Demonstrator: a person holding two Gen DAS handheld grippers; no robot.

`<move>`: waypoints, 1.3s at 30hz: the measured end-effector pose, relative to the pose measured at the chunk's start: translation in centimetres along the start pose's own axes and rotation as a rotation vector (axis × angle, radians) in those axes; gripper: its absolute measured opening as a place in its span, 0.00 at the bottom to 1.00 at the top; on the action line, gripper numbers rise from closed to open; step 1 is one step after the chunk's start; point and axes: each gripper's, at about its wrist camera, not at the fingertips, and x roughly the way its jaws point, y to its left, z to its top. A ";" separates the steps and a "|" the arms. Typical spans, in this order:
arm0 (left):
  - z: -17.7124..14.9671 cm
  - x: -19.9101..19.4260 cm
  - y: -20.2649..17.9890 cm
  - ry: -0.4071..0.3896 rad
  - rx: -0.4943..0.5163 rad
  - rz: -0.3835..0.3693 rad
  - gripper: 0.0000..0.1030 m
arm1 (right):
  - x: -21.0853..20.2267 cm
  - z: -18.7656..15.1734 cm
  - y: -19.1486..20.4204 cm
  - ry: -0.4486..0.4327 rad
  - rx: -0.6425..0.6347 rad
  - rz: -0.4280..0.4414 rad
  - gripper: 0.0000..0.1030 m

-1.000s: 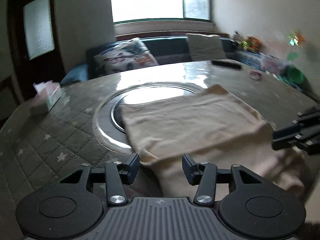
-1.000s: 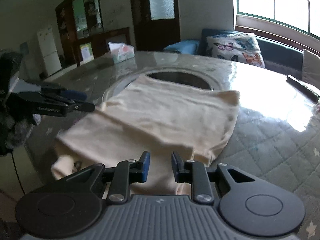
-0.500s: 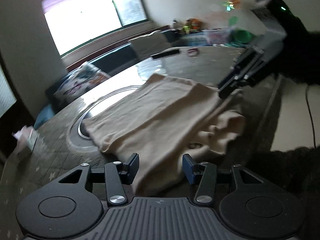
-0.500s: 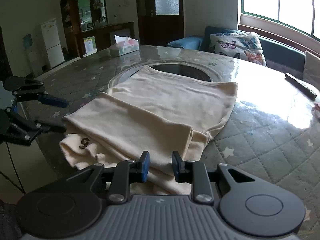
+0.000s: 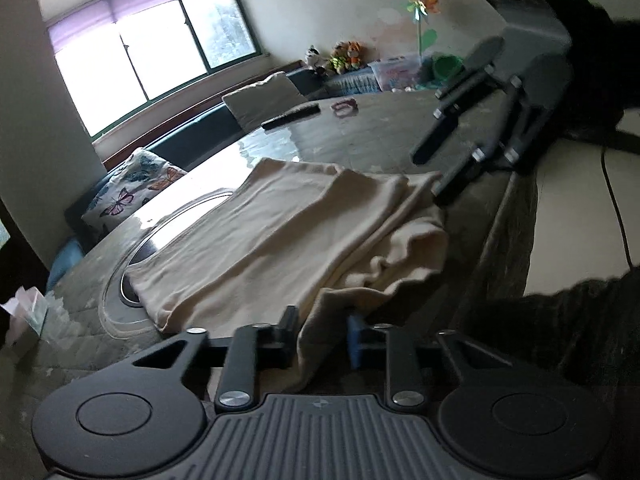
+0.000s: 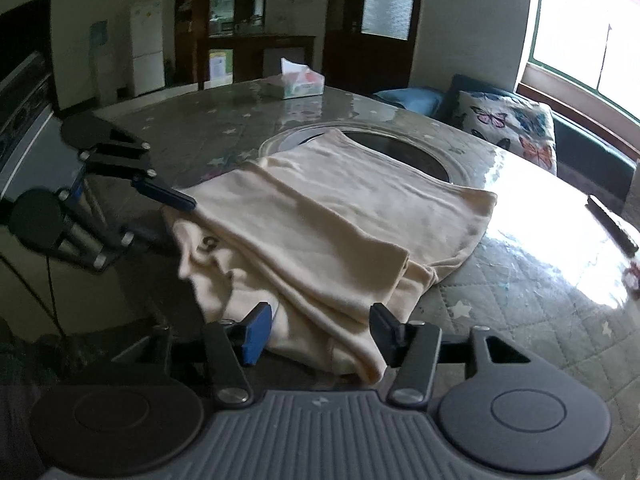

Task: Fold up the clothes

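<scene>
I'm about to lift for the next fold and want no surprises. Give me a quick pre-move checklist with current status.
1. Left gripper on cloth: jaws closing, a fold of shirt between them; firm grip cannot tell.
2. Right gripper: jaws opening, the shirt's edge lies loose between them; not ok for lifting.
3. Shirt's near edge bunched; not ok.
4. Far part flat on table; ok.
5. Remote and tissue box apart from shirt; ok.

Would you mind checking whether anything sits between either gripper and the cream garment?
Nothing visible does. The cream garment already lies between the closing left gripper; its near edge lies between the opening right gripper. The tissue box sits well beyond it.
</scene>
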 end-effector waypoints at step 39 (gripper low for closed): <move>-1.1 0.3 2.6 0.048 -0.051 0.092 0.46 | 4.4 3.2 -2.3 -0.020 0.099 0.079 0.09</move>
